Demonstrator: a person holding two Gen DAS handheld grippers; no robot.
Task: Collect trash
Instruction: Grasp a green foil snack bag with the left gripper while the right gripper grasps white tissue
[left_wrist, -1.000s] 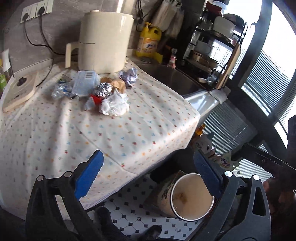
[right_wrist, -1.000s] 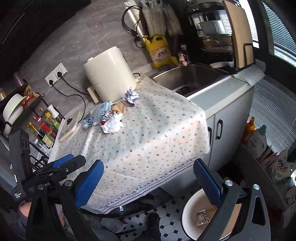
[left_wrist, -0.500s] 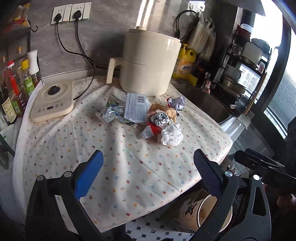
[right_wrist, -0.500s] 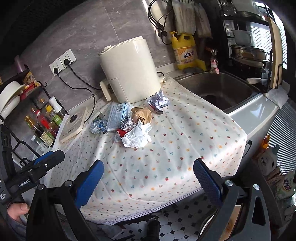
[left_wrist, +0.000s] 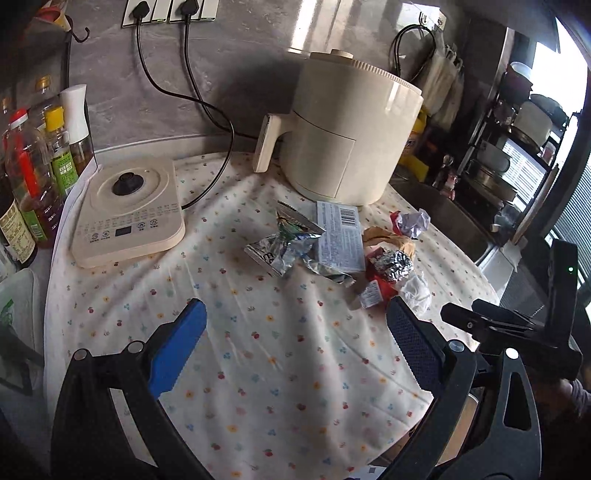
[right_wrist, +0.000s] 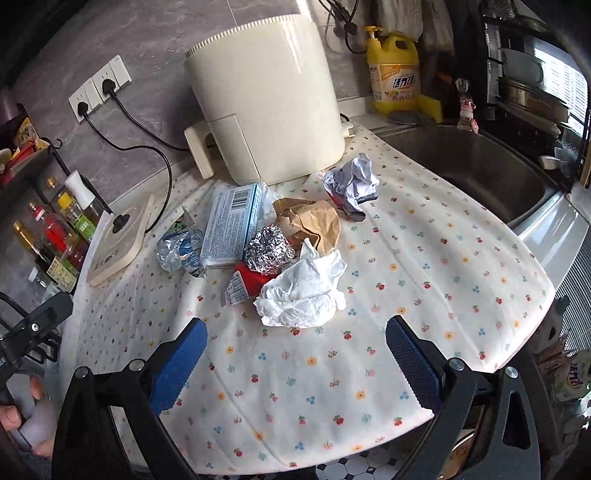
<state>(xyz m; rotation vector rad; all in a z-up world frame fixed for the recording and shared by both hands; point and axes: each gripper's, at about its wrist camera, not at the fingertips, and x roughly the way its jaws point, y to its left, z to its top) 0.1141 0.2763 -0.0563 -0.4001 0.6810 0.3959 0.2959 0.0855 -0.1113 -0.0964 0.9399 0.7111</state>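
Daylight enters from the window (left_wrist: 570, 206) at the right edge of the left wrist view, where it overexposes to white. The tablecloth (right_wrist: 424, 258) is brightly lit in the right wrist view. In the left wrist view the air fryer (left_wrist: 351, 133) casts a soft shadow on the wall. Fisheye distortion bends all edges, corners vignette to black, and focus is sharp centrally.

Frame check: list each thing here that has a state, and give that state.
left tool: open, empty, above the cloth
right tool: open, empty, facing the pile
white tissue: crumpled, loose
foil ball: balled up
brown paper bag: crumpled
blue box: lying flat
wall plugs: plugged in
sink: no water visible
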